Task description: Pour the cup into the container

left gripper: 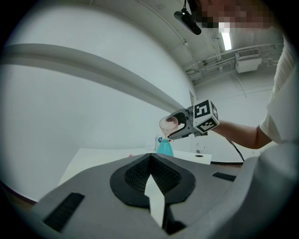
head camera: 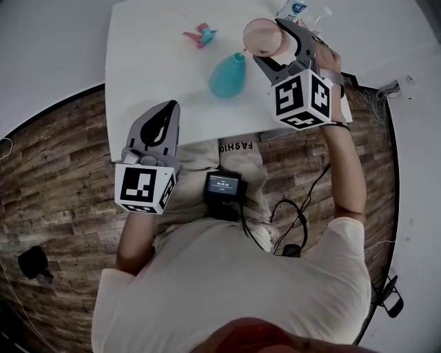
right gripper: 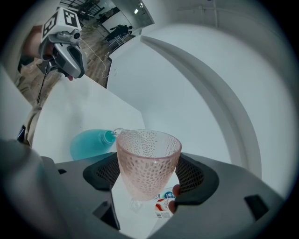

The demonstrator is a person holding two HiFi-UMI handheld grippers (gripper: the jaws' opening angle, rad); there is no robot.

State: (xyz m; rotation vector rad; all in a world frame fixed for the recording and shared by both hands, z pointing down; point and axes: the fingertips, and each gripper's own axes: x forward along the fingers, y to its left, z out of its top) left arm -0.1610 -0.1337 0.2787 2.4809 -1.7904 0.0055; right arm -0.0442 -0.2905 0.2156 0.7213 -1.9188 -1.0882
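A pink dimpled glass cup [head camera: 260, 36] is tipped on its side over the white table [head camera: 151, 62], and my right gripper [head camera: 274, 43] is shut on it. The cup's rim sits just above the mouth of a teal vase-shaped container [head camera: 227, 76]. In the right gripper view the cup [right gripper: 147, 161] fills the space between the pads, and a thin clear trickle seems to run from its lip to the container [right gripper: 91, 144]. My left gripper [head camera: 165, 114] hovers over the table's near edge, shut and holding nothing. The left gripper view shows the cup [left gripper: 168, 123] above the container [left gripper: 164, 147].
A small labelled bottle [head camera: 293, 8] stands at the table's far right, behind the cup. Left of the container, farther back, lies a small pink and teal object [head camera: 200, 33]. Around the table is wood floor [head camera: 55, 158], with cables [head camera: 296, 220] on the right.
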